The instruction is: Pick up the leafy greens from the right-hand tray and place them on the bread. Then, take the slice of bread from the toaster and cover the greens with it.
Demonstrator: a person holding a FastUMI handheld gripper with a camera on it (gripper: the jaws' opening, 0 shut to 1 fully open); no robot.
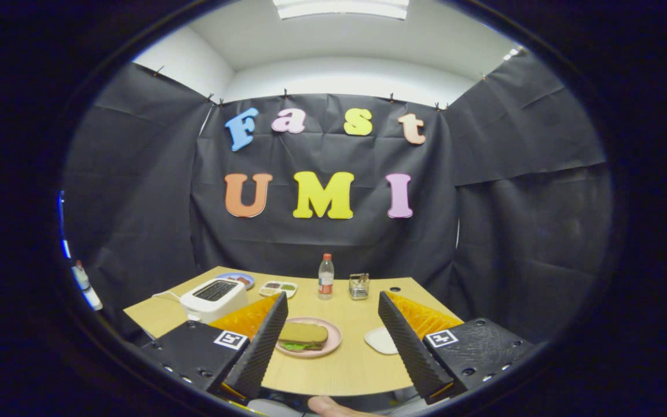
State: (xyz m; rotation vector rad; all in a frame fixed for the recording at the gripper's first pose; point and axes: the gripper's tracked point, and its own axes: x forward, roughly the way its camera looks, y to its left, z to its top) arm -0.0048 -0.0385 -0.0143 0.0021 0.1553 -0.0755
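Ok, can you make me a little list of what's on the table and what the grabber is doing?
gripper: open, holding nothing, fingers apart over the table
pink plate: between the fingers, just ahead
sandwich: on the plate, bread on top, leafy greens peeking out underneath
toaster: beyond the left finger
bottle: far side, upright
white tray: beside the right finger

Bright ceiling light (340,8) overhead; sharp focus, strong fisheye bending at edges.
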